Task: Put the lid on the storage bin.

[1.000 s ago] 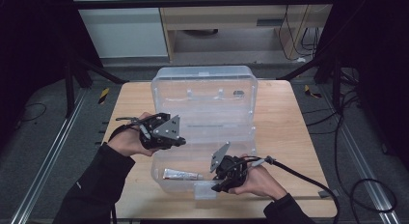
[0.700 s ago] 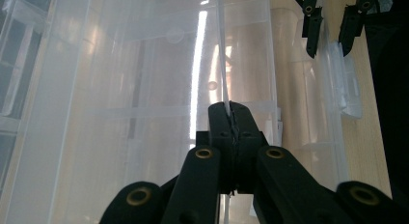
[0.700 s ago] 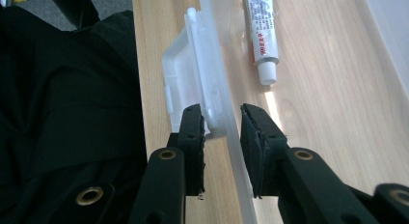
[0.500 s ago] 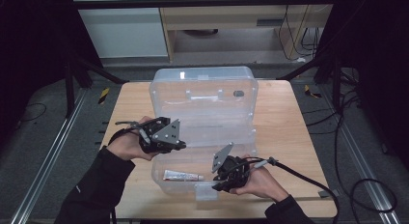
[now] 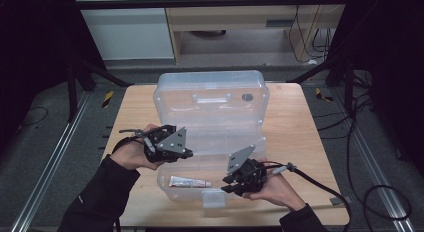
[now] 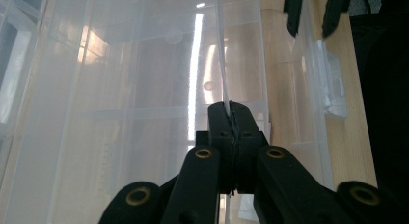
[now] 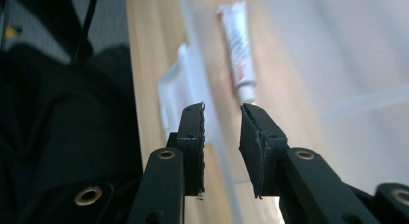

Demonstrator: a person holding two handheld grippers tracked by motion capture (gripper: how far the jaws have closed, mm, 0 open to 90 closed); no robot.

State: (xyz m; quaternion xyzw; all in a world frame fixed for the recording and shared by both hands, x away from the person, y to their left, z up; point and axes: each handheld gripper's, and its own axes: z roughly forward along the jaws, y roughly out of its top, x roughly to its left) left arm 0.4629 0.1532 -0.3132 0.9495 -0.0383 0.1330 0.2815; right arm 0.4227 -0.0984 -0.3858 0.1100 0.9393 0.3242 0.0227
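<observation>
A clear plastic box (image 5: 252, 142) lies open on the wooden table, its lid (image 5: 210, 99) tipped back. A white tube (image 5: 189, 182) rests inside the base near the front. My left gripper (image 5: 189, 153) is at the base's left side, shut on a thin clear edge of the box (image 6: 120, 89), as the left gripper view shows (image 6: 230, 108). My right gripper (image 5: 226, 184) is at the front right of the base, open. In the right gripper view (image 7: 222, 110) the box's front rim runs between its jaws, with the tube (image 7: 237, 48) just beyond.
The box's front latch (image 5: 214, 197) hangs over the table's near edge (image 5: 150, 223). Bare tabletop (image 5: 300, 132) lies to the right of the box. A cable (image 5: 320, 184) trails from the right gripper across the table. Dark frame rails stand on both sides.
The right gripper has drifted slightly to the right along the box's front. The left gripper, the box and the tube have stayed where they were.
</observation>
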